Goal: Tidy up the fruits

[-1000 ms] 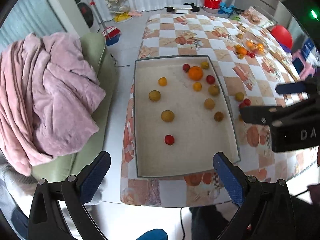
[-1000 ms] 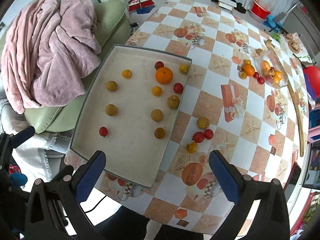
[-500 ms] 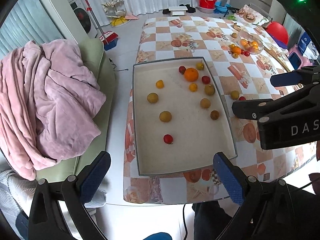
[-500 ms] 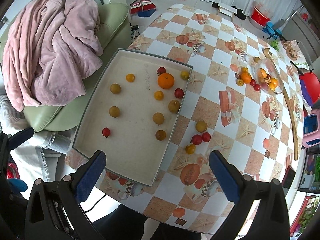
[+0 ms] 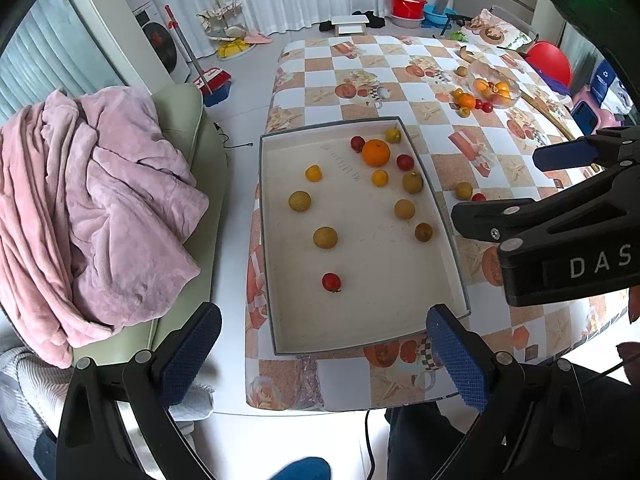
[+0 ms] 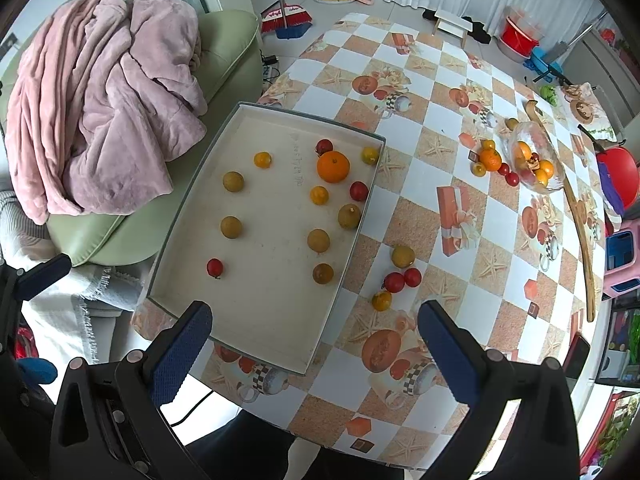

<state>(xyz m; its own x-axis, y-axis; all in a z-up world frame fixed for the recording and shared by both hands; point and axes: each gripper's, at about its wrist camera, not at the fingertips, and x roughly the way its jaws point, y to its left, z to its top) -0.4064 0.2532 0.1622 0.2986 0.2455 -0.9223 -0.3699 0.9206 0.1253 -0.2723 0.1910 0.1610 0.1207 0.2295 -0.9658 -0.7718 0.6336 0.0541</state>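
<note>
Both grippers were held high above the table (image 6: 448,80), each with its jaws spread wide and nothing between them: the left gripper (image 5: 324,356) over the near edge of the tray (image 5: 440,204), the right gripper (image 6: 316,344) over the tray's near corner. Most fruit lay scattered in the tray, among it one large orange (image 6: 333,166). Four small fruits (image 6: 394,280) sat on the cloth just beside the tray, and more lay in and around a glass bowl (image 6: 554,148) well apart. The next step was probably gathering these strays; a gentle, centred pinch would keep round fruit from rolling. The right gripper's body read "DAS", cut off at the frame edge. Faint writing on the tray floor (image 5: 340,160) was illegible.
</note>
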